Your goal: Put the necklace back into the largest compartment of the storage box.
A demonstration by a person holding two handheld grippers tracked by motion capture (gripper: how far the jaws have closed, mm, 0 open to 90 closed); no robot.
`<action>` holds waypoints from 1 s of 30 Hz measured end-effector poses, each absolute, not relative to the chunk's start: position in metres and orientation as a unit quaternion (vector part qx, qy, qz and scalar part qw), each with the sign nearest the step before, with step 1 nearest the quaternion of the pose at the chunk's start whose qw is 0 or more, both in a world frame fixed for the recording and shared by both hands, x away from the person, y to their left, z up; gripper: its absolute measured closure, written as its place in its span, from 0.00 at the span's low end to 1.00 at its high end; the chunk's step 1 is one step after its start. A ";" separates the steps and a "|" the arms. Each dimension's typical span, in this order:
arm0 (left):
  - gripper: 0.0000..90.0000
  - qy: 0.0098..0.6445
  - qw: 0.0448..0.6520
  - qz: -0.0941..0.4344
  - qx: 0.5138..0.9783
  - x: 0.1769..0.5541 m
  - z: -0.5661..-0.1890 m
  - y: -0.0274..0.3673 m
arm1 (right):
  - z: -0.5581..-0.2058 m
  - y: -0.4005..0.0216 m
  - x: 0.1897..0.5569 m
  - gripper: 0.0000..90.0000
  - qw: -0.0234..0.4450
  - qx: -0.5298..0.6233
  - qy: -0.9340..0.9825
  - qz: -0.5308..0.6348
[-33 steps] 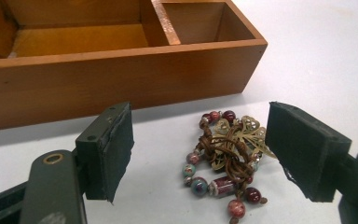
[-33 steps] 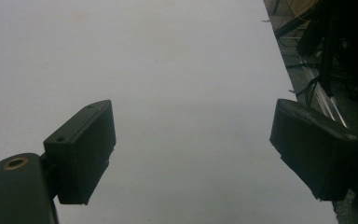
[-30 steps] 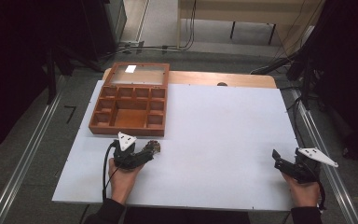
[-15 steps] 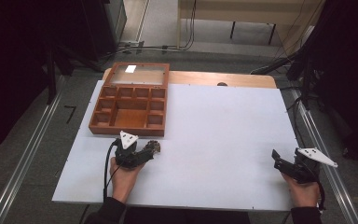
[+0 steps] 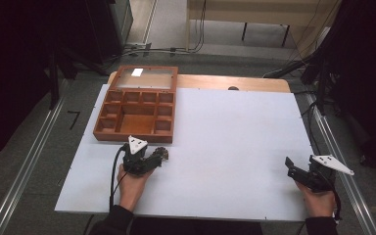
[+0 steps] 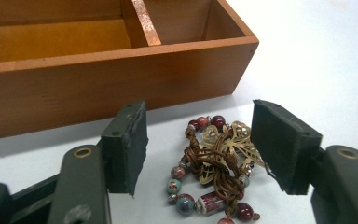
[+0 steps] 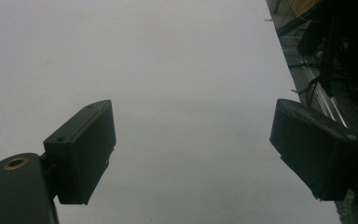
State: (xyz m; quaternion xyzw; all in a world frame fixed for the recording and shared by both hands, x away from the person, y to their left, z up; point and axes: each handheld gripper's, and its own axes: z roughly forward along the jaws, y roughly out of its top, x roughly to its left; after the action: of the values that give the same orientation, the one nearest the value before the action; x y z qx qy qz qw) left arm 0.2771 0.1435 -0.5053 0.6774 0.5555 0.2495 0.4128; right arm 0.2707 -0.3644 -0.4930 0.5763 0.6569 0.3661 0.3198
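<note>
White board covers the table (image 5: 225, 147), with dark floor and cables around it, hard to make out. At its far left sits an open wooden compartment box (image 5: 138, 108); its front wall is cut off in the left gripper view. Near the right edge the right gripper (image 5: 293, 169) rests with jaws wide apart and nothing between them. Just before the box, the left gripper (image 6: 200, 154) has been closing its jaws around a beaded bracelet (image 6: 214, 168) lying on the board; one pad (image 6: 279, 140) seems to touch it, the other stands clear.
</note>
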 end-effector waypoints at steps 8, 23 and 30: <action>0.49 0.557 0.402 0.239 0.687 0.281 -0.509 0.143 | -0.493 -0.365 0.270 0.14 0.319 0.578 0.655 0.368; 0.65 0.557 0.382 0.216 0.705 0.283 -0.515 0.138 | -0.492 -0.365 0.270 0.14 0.320 0.577 0.655 0.369; 0.78 0.552 0.384 0.209 0.710 0.282 -0.516 0.135 | -0.492 -0.365 0.270 0.14 0.319 0.578 0.655 0.368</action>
State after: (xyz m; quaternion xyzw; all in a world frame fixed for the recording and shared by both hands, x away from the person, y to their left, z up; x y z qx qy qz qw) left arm 0.2817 0.1355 -0.5162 0.7098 0.5524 0.2092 0.3839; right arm 0.2698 -0.3651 -0.4921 0.5777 0.6547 0.3684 0.3193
